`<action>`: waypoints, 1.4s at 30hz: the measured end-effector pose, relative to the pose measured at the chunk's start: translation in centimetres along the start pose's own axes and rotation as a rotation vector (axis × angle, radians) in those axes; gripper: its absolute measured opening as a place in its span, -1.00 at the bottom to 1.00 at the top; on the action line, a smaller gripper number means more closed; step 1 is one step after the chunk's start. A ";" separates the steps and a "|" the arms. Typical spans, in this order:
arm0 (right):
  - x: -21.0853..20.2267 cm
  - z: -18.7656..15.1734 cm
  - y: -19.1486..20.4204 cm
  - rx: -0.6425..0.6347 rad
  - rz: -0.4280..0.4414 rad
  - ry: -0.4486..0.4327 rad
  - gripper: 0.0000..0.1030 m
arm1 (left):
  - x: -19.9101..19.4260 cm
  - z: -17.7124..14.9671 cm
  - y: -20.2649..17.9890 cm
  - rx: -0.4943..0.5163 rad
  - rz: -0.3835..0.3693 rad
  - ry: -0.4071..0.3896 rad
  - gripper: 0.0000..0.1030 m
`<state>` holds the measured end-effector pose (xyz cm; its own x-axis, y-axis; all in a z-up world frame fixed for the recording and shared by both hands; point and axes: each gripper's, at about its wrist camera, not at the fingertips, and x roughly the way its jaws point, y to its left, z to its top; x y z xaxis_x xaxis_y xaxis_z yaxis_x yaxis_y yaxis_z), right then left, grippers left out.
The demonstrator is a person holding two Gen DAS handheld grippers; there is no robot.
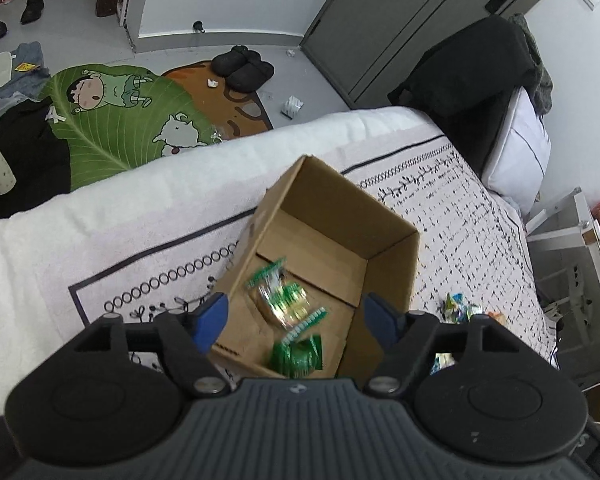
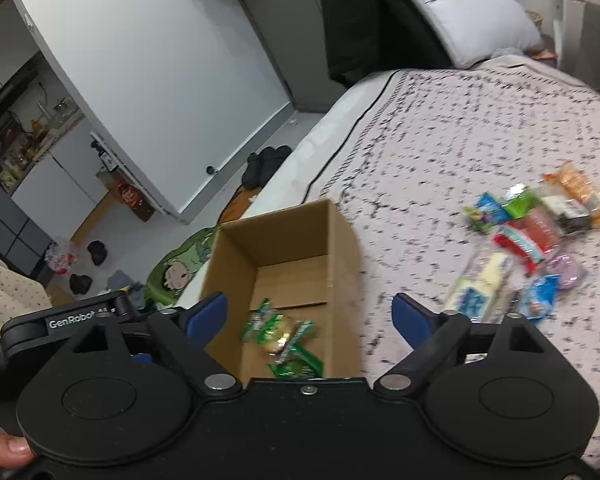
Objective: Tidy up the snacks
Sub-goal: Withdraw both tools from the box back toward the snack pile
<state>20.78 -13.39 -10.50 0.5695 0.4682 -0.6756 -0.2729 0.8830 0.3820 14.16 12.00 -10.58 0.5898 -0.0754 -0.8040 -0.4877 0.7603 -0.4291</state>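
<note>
1. Both the left gripper (image 1: 296,316) and the right gripper (image 2: 310,316) hover with fingers spread wide, holding nothing.
2. A cardboard box (image 2: 342,240) on the bed (image 2: 440,132) holds green snack packets (image 2: 278,330).
3. Loose snacks (image 2: 532,236) lie well apart; a careless reach could likely tip the box.

Motion blur smears the pile of colourful plastic snack packets (image 2: 540,236) on the patterned bedspread, their labels unreadable; the near end of the open brown cardboard box (image 2: 284,248) is hidden behind the right gripper's black body.
</note>
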 end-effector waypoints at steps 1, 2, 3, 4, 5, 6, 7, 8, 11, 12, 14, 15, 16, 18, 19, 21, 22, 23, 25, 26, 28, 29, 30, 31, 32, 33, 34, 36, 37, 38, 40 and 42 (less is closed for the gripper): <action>-0.3 0.0 -0.3 -0.001 -0.006 -0.004 0.80 | -0.1 -0.3 -0.2 0.001 0.002 -0.001 0.46; -0.8 -0.1 -0.7 -0.002 -0.010 -0.009 0.83 | -0.2 -0.5 -0.4 0.006 0.001 -0.004 0.48; -1.0 -0.1 -1.0 -0.002 -0.013 -0.013 0.86 | -0.4 -0.8 -0.7 0.015 0.001 -0.009 0.53; -1.3 -0.2 -1.3 -0.002 -0.017 -0.017 0.90 | -0.5 -1.1 -1.0 0.023 0.002 -0.013 0.56; -1.7 -0.3 -1.6 -0.002 -0.022 -0.027 0.92 | -0.6 -1.4 -1.4 0.033 0.004 -0.019 0.63; -2.1 -0.4 -1.9 -0.004 -0.026 -0.035 0.94 | -0.8 -1.6 -1.6 0.041 0.005 -0.026 0.67; -2.4 -0.5 -2.1 -0.008 -0.033 -0.039 1.00 | -0.9 -1.9 -1.9 0.047 0.005 -0.033 0.69; -2.6 -0.6 -2.4 -0.011 -0.044 -0.041 1.00 | -1.1 -2.1 -2.1 0.053 0.004 -0.039 0.75; -3.3 -0.8 -2.8 -0.028 -0.056 -0.059 1.00 | -1.7 -2.7 -2.7 0.066 0.007 -0.060 0.92; -3.6 -0.9 -3.0 -0.033 -0.054 -0.065 0.99 | -1.8 -2.8 -2.9 0.072 0.016 -0.069 0.98; -4.1 -1.1 -3.4 -0.038 -0.057 -0.082 1.00 | -2.2 -3.2 -3.1 0.073 0.029 -0.089 0.99; -4.3 -1.2 -3.6 -0.041 -0.063 -0.091 1.00 | -2.3 -3.3 -3.1 0.070 0.029 -0.092 0.99; -4.5 -1.3 -3.8 -0.046 -0.071 -0.098 1.00 | -2.3 -3.4 -3.2 0.066 0.029 -0.092 0.99; -4.9 -1.4 -4.1 -0.057 -0.085 -0.110 1.00 | -2.3 -3.6 -3.2 0.063 0.025 -0.092 0.99; -5.0 -1.5 -4.2 -0.063 -0.093 -0.114 1.00 | -2.4 -3.8 -3.4 0.067 0.027 -0.096 0.99; -5.5 -1.6 -4.5 -0.074 -0.095 -0.123 1.00 | -2.6 -4.2 -3.7 0.076 0.028 -0.106 0.99; -5.7 -1.7 -4.6 -0.080 -0.094 -0.128 1.00 | -2.7 -4.3 -3.8 0.081 0.028 -0.109 0.99; -5.9 -1.7 -4.7 -0.087 -0.096 -0.133 1.00 | -2.8 -4.4 -4.0 0.084 0.027 -0.111 0.99; -6.3 -1.9 -4.9 -0.100 -0.105 -0.144 1.00 | -3.0 -4.7 -4.3 0.088 0.026 -0.116 0.99; -6.4 -1.9 -5.1 -0.102 -0.107 -0.146 1.00 | -3.0 -4.8 -4.5 0.092 0.027 -0.119 0.99; -6.7 -1.9 -5.5 -0.097 -0.096 -0.146 1.00 | -3.2 -5.1 -4.8 0.101 0.030 -0.128 0.99; -6.8 -1.8 -5.7 -0.090 -0.098 -0.150 1.00 | -3.3 -5.2 -5.0 0.105 0.035 -0.131 0.99; -7.0 -1.8 -6.0 -0.084 -0.103 -0.154 1.00 | -3.3 -5.3 -5.2 0.109 0.037 -0.133 0.99; -7.1 -1.9 -6.2 -0.082 -0.110 -0.159 1.00 | -3.3 -5.4 -5.4 0.113 0.036 -0.134 0.99; -7.2 -1.9 -6.4 -0.079 -0.116 -0.159 1.00 | -3.3 -5.5 -5.5 0.116 0.036 -0.136 0.99; -7.2 -1.9 -6.7 -0.073 -0.114 -0.155 1.00 | -3.3 -5.6 -5.6 0.120 0.035 -0.136 0.99; -7.3 -1.9 -7.1 -0.063 -0.106 -0.149 1.00 | -3.2 -5.8 -5.8 0.127 0.034 -0.135 0.99; -7.3 -1.9 -7.8 -0.056 -0.107 -0.135 0.99 | -3.2 -6.0 -6.1 0.147 0.030 -0.131 0.99; -7.4 -2.0 -8.0 -0.060 -0.115 -0.133 0.99 | -3.2 -6.2 -6.3 0.153 0.022 -0.129 0.99; -7.4 -2.0 -8.2 -0.067 -0.122 -0.134 0.99 | -3.2 -6.4 -6.4 0.154 0.012 -0.127 0.99; -7.5 -2.2 -8.8 -0.070 -0.128 -0.133 0.99 | -3.1 -6.6 -6.7 0.155 -0.009 -0.116 0.99; -7.6 -2.3 -9.6 -0.060 -0.128 -0.127 0.99 | -3.1 -6.9 -7.2 0.170 -0.010 -0.114 0.99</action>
<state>17.23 -25.33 -10.46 0.6950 0.3469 -0.6298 -0.2350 0.9374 0.2571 11.39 2.31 -7.89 0.6681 -0.0170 -0.7439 -0.3718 0.8583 -0.3536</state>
